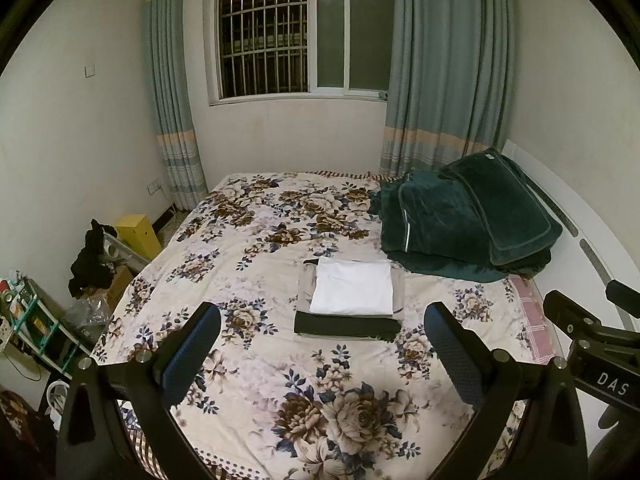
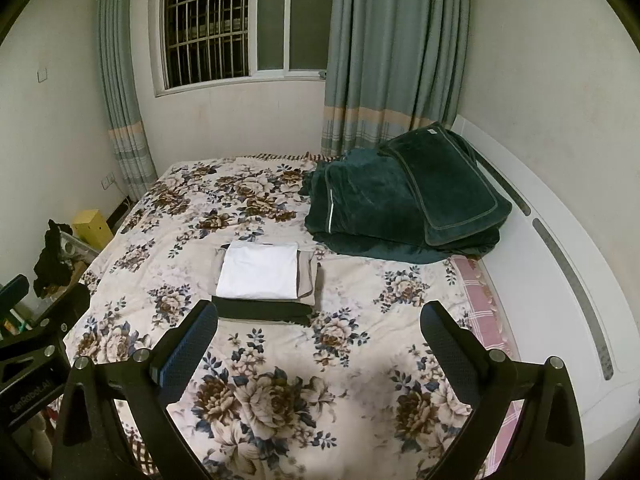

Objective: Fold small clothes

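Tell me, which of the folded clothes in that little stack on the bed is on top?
The white garment lies on top. Under it is a grey-beige piece whose edges stick out around it, and at the bottom a dark one shows along the near edge.

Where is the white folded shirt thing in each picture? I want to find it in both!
Left wrist view: the white folded cloth tops the small stack at centre, just beyond and between the open fingers.
Right wrist view: the white folded cloth sits left of centre, just past the left finger's tip.
Shared landmark: the dark green blanket heaped behind and to the right of the stack in both.
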Available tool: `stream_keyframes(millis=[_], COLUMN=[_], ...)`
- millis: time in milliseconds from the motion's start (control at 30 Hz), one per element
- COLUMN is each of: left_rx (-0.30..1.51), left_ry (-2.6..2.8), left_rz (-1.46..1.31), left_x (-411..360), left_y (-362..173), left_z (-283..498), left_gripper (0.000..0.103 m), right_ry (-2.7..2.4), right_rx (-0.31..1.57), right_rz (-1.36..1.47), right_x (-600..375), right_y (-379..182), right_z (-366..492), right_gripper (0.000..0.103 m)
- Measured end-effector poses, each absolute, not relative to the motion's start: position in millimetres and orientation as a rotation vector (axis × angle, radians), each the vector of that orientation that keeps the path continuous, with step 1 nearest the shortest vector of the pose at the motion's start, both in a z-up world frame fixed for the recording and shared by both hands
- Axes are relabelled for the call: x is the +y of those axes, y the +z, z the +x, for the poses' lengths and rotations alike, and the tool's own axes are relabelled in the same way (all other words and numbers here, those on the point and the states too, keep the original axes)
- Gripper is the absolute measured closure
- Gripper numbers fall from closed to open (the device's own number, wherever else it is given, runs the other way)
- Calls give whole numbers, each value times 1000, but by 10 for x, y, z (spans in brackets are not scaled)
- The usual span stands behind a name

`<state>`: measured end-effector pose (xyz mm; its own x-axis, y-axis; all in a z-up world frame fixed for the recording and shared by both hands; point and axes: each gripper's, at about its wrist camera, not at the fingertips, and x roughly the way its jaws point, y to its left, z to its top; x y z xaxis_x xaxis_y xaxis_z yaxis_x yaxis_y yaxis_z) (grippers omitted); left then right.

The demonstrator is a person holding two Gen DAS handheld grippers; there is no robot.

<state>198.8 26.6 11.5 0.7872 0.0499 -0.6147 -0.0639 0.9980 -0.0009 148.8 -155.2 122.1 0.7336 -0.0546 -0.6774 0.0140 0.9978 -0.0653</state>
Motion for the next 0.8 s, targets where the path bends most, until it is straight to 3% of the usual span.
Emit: stream_keyframes(millis=[800], left_rx=[659], left_ry=[66], left_rz=[-22], left_x=[275], left_y=[114], left_z=[1971], left_gripper=[0], right_ry=[-47], right_rx=[745], right_rz=[-51], right_x=[-1519], right_y=[1214], right_z=[1445], right_gripper=[0])
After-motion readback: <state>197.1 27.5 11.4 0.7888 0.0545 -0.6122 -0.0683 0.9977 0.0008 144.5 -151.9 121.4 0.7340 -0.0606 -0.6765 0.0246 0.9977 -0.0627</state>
